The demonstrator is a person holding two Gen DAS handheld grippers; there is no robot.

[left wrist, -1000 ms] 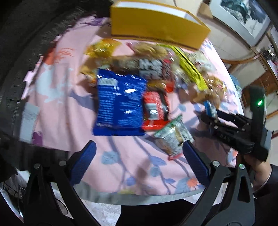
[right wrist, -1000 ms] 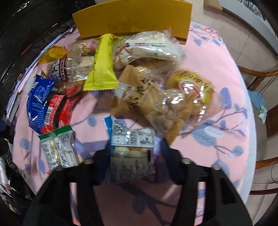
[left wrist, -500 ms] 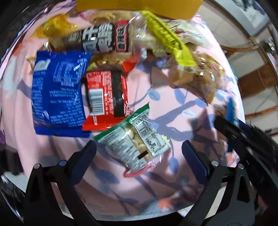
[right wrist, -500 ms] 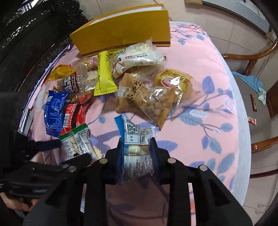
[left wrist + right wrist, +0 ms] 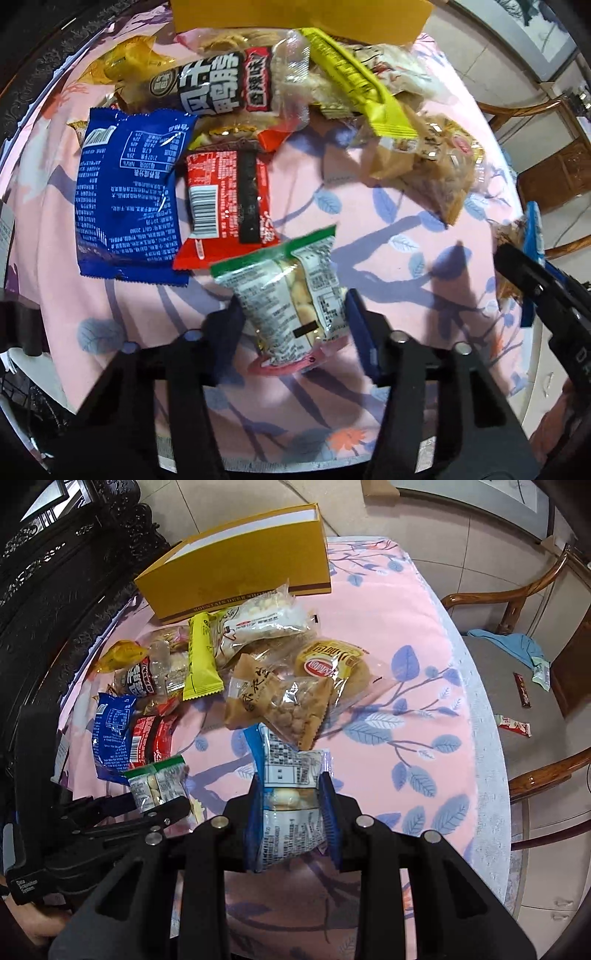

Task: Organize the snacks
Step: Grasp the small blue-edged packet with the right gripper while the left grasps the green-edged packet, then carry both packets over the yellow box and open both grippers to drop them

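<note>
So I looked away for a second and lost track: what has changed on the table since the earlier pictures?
The left gripper came down over the green-edged packet and its jaws are closing on it. The right gripper clamped the blue-edged packet and lifted it off the cloth. The snack pile and yellow box stayed put.

Yellow box (image 5: 295, 18) cut off at the left wrist view's top edge; print on blue packet (image 5: 110, 731) too small.

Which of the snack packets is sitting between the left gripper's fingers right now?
The green-topped clear packet of pale round snacks: the left gripper is closing around it. The blue packet and red packet lie beyond it, untouched.
</note>
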